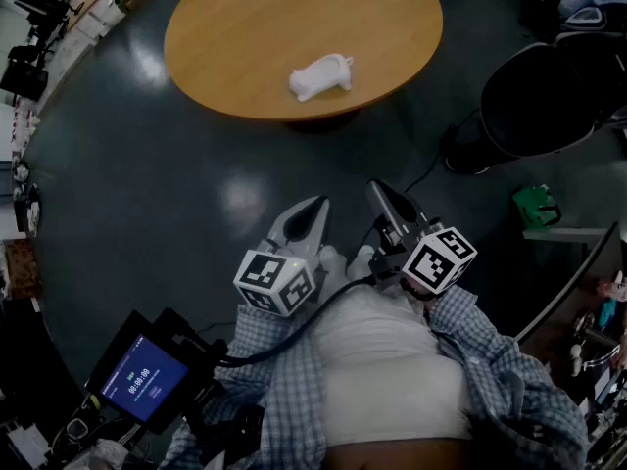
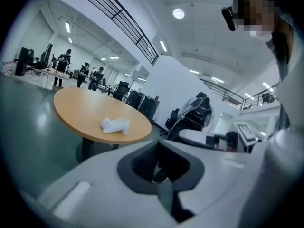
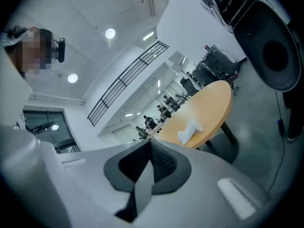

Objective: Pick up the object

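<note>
A small white animal-shaped toy (image 1: 319,74) lies on its side on a round wooden table (image 1: 245,27), near the table's front edge. It also shows in the left gripper view as the toy (image 2: 115,125) and in the right gripper view as the toy (image 3: 189,130). Both grippers are held close to the person's body, well short of the table and above the floor. My left gripper (image 1: 315,207) has its jaws together with nothing between them, tips (image 2: 158,144) meeting. My right gripper (image 1: 377,189) is likewise shut and empty, with its tips (image 3: 148,144) touching.
A black office chair (image 1: 549,86) stands right of the table, with a cable on the dark floor beside it. A green object (image 1: 534,206) sits by a shelf at the right. A lit tablet screen (image 1: 145,378) is at the lower left. Several people (image 2: 85,74) stand far off.
</note>
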A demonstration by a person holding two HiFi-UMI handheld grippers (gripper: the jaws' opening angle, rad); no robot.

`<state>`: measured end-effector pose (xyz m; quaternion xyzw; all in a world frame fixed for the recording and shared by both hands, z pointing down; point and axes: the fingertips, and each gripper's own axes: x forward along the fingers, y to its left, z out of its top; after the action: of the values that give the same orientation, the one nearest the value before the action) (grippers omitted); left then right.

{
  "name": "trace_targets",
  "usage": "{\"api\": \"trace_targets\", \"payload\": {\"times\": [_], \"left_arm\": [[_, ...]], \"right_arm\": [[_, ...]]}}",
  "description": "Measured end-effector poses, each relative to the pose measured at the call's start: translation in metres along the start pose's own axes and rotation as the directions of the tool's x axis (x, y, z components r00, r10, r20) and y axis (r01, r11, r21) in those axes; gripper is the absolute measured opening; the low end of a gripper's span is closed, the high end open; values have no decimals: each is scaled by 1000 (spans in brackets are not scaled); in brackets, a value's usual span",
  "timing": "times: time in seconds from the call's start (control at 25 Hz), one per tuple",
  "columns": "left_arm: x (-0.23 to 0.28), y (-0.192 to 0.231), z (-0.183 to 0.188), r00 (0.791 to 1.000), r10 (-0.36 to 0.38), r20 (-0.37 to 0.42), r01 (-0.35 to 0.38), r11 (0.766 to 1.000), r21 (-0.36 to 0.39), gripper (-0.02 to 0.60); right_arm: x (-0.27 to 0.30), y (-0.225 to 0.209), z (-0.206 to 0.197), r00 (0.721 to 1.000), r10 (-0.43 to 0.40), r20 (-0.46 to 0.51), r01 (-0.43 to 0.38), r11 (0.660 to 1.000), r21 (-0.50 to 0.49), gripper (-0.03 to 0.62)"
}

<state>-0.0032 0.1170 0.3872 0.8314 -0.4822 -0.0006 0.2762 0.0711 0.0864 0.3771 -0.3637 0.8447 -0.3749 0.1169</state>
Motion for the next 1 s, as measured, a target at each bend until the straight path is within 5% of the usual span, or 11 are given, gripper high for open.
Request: {"api": "trace_targets", "payload": {"times": [1.0], "left_arm": [[1,1,0,1000,2,-4,-2,1000,-3,3]], "right_arm": [[2,-1,0,1000,-2,-1,2,1000,28,6]]}}
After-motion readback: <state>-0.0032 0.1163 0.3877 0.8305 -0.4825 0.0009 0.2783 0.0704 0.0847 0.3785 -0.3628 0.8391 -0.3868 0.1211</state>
